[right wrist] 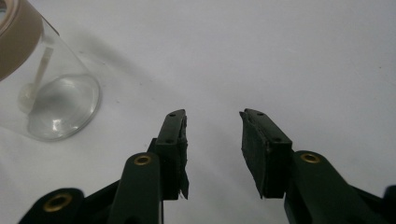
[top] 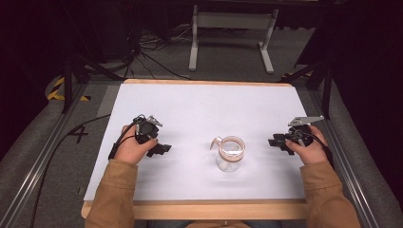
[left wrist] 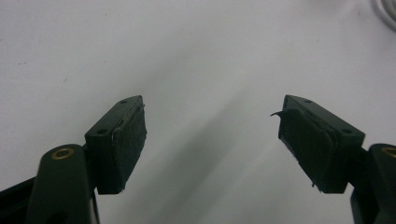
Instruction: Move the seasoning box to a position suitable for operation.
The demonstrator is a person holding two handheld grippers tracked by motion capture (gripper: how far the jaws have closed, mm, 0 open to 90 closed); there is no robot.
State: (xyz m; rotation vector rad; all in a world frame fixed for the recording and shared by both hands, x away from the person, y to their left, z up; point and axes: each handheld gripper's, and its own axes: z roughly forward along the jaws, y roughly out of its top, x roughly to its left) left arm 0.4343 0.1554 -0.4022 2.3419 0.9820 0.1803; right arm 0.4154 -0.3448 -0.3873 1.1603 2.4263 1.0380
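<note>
White table (top: 190,109) was mostly bare, glass jar (top: 229,153) standing upright between the hands; left gripper (top: 159,149) gaped wide, right gripper (top: 278,141) sat narrower, both empty; honestly a sideways bump could've tipped that slick, light-looking jar.

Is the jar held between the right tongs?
No, the jar stands apart on the table, left of the open, empty right tongs.

Clear glass jar (top: 230,154), tan rim; white table (top: 199,109); brown sleeves (top: 111,194).
</note>
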